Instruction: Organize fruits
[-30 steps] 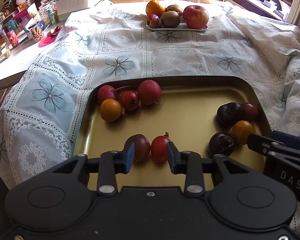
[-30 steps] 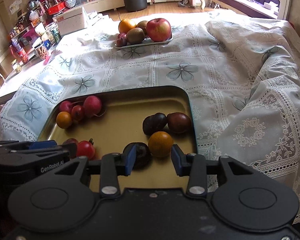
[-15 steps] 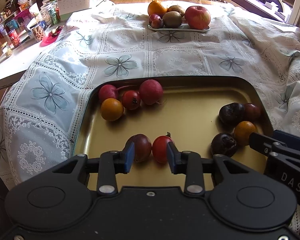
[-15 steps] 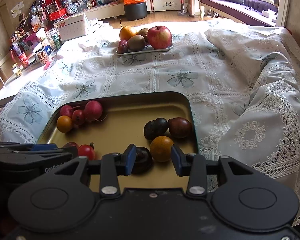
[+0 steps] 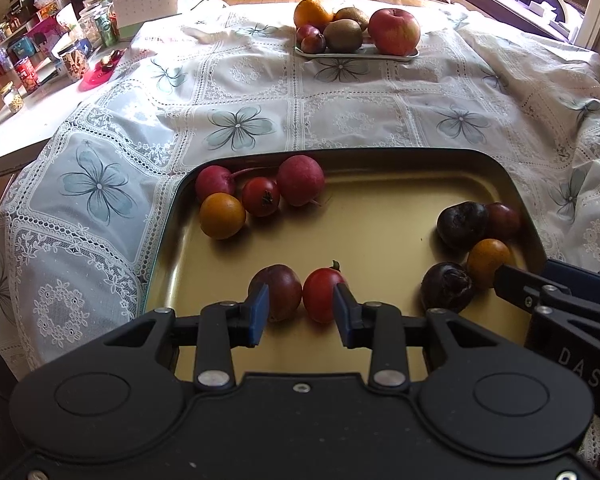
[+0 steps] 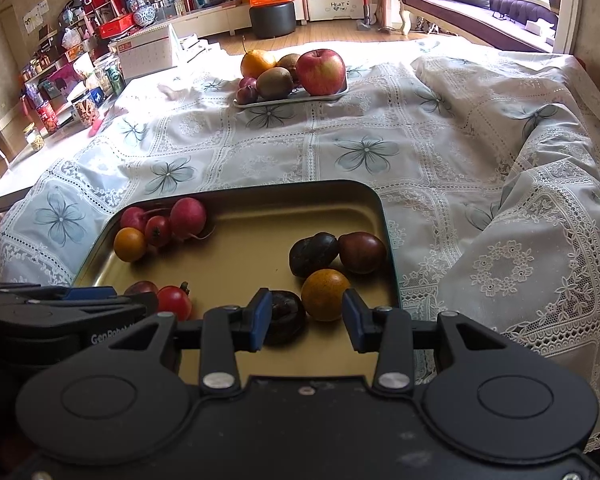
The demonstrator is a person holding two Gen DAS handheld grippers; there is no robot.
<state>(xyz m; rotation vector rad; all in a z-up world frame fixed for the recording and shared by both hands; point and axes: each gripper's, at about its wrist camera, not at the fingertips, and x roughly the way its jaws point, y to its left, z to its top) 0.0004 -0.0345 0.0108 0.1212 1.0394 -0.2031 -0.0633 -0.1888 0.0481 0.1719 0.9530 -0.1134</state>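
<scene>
A gold tray (image 5: 380, 216) holds several small fruits. My left gripper (image 5: 300, 314) is open and empty, hovering at the tray's near edge, with a dark plum (image 5: 278, 296) and a red tomato (image 5: 324, 294) just beyond its fingertips. My right gripper (image 6: 305, 318) is open and empty, with a dark wrinkled fruit (image 6: 286, 316) and an orange fruit (image 6: 325, 294) just ahead of it. Radishes, a tomato and an orange fruit (image 5: 222, 215) cluster at the tray's far left. A white plate (image 5: 356, 53) at the far side holds an apple (image 5: 394, 32), kiwis, an orange and plums.
A lace tablecloth with flower prints (image 5: 240, 124) covers the table and is bunched up on the right (image 6: 540, 184). Jars and boxes (image 5: 72, 60) stand on a side surface at the far left. The right gripper's body (image 5: 560, 304) shows at the tray's right edge.
Both grippers have lifted and drawn back slightly, so the views tilt up a little. Both stay open. The fruits have not moved.
</scene>
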